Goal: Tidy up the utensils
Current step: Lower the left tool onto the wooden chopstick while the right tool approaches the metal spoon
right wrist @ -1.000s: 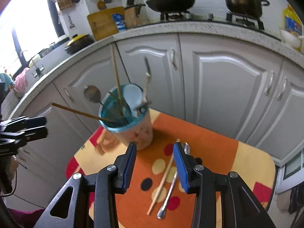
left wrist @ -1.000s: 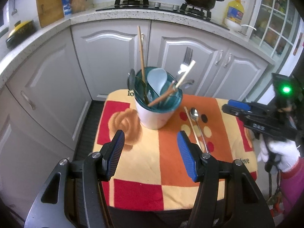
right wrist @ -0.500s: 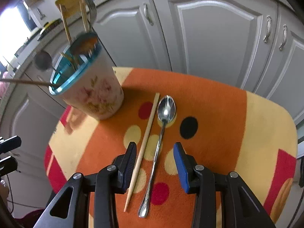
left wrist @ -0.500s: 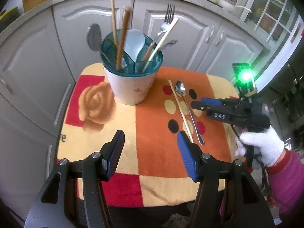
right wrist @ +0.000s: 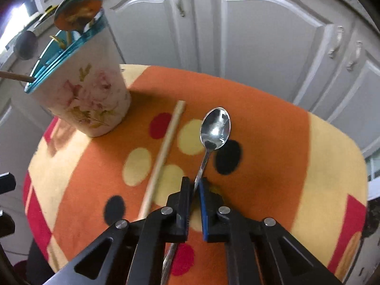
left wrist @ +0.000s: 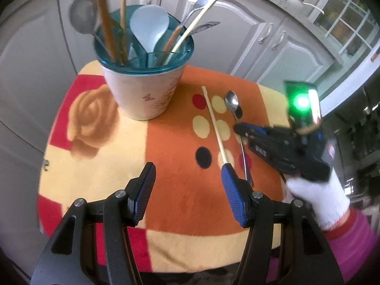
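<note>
White cabinet doors (right wrist: 268, 54) fill the background beyond both grippers. Below them the table (left wrist: 180, 204) wears an orange, yellow and red cloth with a rose and coloured dots. Ahead and to the left of the right gripper (right wrist: 195, 191) stands the floral utensil holder (right wrist: 85, 99) with a teal rim; seen from the left gripper (left wrist: 187, 187) it stands ahead and slightly left, packed with chopsticks, a ladle, a pale blue rice scoop, a fork and other handles. The left gripper hovers over the cloth with its jaws wide apart and nothing between them. The right gripper, held by a white-gloved hand (left wrist: 318, 201) in a pink sleeve, has just been closing its jaws and is now clamped on the handle of the metal spoon (right wrist: 215, 128), whose bowl lies on the cloth straight ahead of the pads. A single wooden chopstick (right wrist: 163, 156) lies just left of the spoon, roughly parallel to it, apart from the right gripper's fingers.
</note>
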A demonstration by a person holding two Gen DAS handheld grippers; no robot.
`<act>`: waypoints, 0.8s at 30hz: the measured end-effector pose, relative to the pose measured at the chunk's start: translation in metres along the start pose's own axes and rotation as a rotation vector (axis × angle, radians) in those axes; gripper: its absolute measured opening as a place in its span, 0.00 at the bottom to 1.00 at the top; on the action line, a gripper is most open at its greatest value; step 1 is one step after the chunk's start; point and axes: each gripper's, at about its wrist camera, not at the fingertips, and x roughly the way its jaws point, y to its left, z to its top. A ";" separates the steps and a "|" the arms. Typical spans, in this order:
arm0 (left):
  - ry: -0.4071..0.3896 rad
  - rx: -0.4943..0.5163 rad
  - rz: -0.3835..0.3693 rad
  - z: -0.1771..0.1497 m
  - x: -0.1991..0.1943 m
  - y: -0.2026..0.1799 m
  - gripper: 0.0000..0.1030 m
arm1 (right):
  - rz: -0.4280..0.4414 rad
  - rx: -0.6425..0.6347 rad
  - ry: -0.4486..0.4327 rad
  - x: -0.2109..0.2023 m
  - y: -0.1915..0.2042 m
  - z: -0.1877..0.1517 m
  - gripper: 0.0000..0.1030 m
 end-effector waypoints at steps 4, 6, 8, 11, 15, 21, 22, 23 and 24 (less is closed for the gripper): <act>0.007 0.003 -0.018 0.004 0.020 -0.014 0.56 | 0.023 0.041 0.017 -0.014 -0.017 -0.022 0.06; 0.017 0.006 -0.028 0.006 0.034 -0.023 0.56 | 0.040 0.057 0.026 -0.021 -0.023 -0.036 0.06; 0.024 0.003 -0.032 0.010 0.049 -0.031 0.56 | 0.088 0.104 0.041 -0.030 -0.031 -0.053 0.06; 0.032 0.009 -0.016 0.017 0.070 -0.041 0.56 | 0.151 0.158 0.056 -0.038 -0.038 -0.072 0.06; 0.057 0.020 0.018 0.023 0.098 -0.047 0.54 | 0.221 0.211 0.017 -0.050 -0.045 -0.081 0.07; 0.062 0.026 0.004 0.029 0.117 -0.045 0.08 | 0.253 0.301 -0.043 -0.061 -0.062 -0.070 0.32; 0.069 0.021 -0.010 0.028 0.117 -0.043 0.06 | 0.251 0.293 -0.044 -0.061 -0.063 -0.066 0.32; 0.079 0.023 -0.019 0.027 0.117 -0.042 0.05 | 0.240 0.282 -0.046 -0.061 -0.062 -0.063 0.32; 0.091 0.035 -0.031 0.024 0.114 -0.040 0.05 | 0.226 0.271 -0.050 -0.063 -0.063 -0.061 0.32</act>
